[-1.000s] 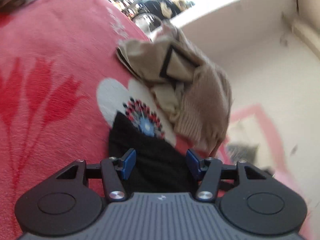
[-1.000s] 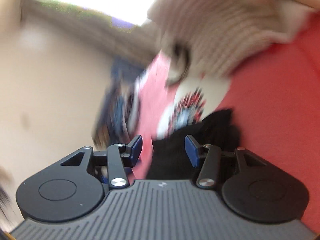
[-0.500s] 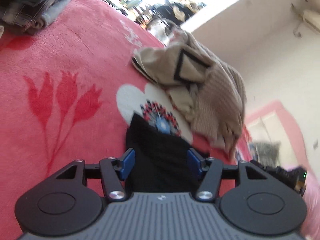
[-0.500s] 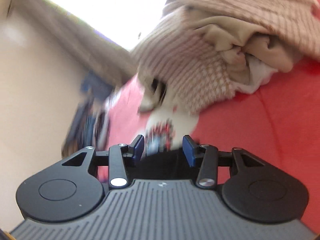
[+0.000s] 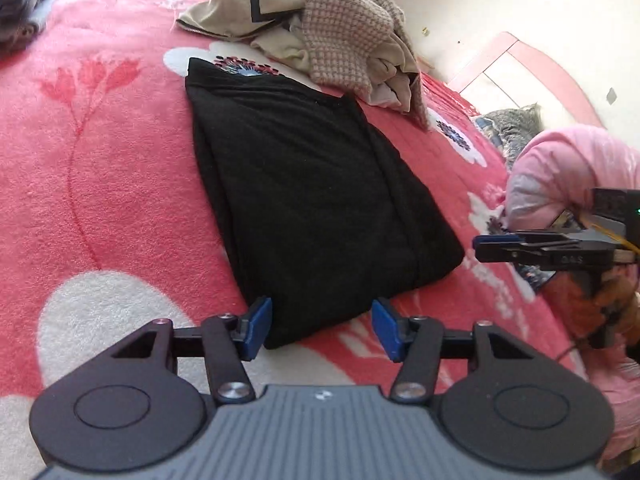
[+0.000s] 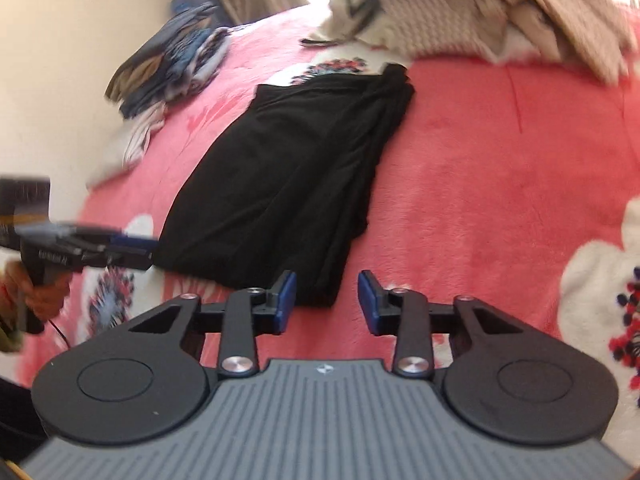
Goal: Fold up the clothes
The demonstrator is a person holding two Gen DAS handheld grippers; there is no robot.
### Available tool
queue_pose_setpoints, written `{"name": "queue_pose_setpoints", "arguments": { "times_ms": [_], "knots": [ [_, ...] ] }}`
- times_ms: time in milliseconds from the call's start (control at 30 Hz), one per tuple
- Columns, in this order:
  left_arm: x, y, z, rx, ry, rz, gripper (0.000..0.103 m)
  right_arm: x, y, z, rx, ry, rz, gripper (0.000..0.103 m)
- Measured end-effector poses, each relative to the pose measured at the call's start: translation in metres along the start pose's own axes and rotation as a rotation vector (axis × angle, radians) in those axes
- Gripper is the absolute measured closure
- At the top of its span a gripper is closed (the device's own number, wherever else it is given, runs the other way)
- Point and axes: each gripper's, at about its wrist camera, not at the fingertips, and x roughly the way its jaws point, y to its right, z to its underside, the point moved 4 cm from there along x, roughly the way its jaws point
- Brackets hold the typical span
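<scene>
Black garment (image 5: 312, 200) lay folded flat on bed blanket (image 5: 100, 184), long panel. Left tongs (image 5: 322, 328) and right tongs (image 6: 326, 302) hung at near hem, both closing, empty — prob. lining up next fold.

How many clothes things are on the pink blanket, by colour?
Black folded garment: 1
Beige heap of clothes: 1 heap; pieces inside cannot be counted
Blue and striped pile: 1 pile; pieces cannot be counted
Total: 3 groups
</scene>
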Motion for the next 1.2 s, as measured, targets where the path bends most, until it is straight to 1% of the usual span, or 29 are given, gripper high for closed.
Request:
{"name": "queue_pose_setpoints", "arguments": {
  "times_ms": [67, 100, 200, 333, 533, 667, 700, 733, 767, 800, 833, 900, 967, 1033, 1200],
  "knots": [
    [0.001, -0.001, 0.002, 0.001, 0.017, -0.009, 0.053, 0.007, -0.005, 0.002, -0.022, 0.01, 0.019, 0.076],
    [0.001, -0.001, 0.002, -0.004, 0.023, -0.013, 0.056, 0.011, -0.004, 0.001, -0.026, 0.008, 0.021, 0.077],
    [0.001, -0.003, 0.004, -0.008, 0.04, -0.017, 0.061, 0.013, -0.013, 0.003, -0.087, 0.01, 0.034, 0.078],
    [0.003, -0.005, 0.004, -0.014, 0.053, -0.025, 0.067, 0.012, -0.018, 0.009, -0.117, 0.016, 0.041, 0.079],
    [0.004, -0.006, 0.005, -0.012, 0.066, -0.035, 0.071, 0.023, -0.023, 0.009, -0.155, 0.013, 0.053, 0.08],
    [0.005, -0.008, 0.006, -0.025, 0.078, -0.045, 0.075, 0.029, -0.02, 0.011, -0.14, 0.011, 0.063, 0.083],
    [0.006, -0.009, 0.006, -0.037, 0.083, -0.049, 0.078, 0.03, -0.019, 0.012, -0.136, 0.014, 0.063, 0.085],
    [0.006, -0.011, 0.005, -0.054, 0.091, -0.058, 0.085, 0.032, -0.019, 0.012, -0.134, 0.016, 0.064, 0.088],
    [0.006, -0.013, 0.005, -0.076, 0.1, -0.071, 0.09, 0.033, -0.019, 0.012, -0.136, 0.019, 0.066, 0.095],
    [0.006, -0.015, 0.005, -0.101, 0.109, -0.079, 0.097, 0.034, -0.019, 0.012, -0.141, 0.021, 0.064, 0.098],
    [0.005, -0.018, 0.005, -0.132, 0.117, -0.075, 0.099, 0.034, -0.02, 0.011, -0.151, 0.023, 0.062, 0.1],
    [-0.001, -0.019, 0.004, -0.163, 0.139, -0.069, 0.101, 0.027, -0.021, 0.008, -0.168, 0.035, 0.051, 0.101],
    [-0.009, -0.017, 0.002, -0.146, 0.157, -0.066, 0.101, 0.015, -0.021, 0.004, -0.188, 0.052, 0.052, 0.102],
    [-0.016, -0.016, 0.001, -0.125, 0.165, -0.056, 0.101, 0.006, -0.015, 0.003, -0.184, 0.05, 0.061, 0.102],
    [-0.02, -0.013, 0.0, -0.084, 0.151, -0.043, 0.101, -0.001, -0.002, 0.006, -0.143, 0.047, 0.074, 0.103]
  ]
}}
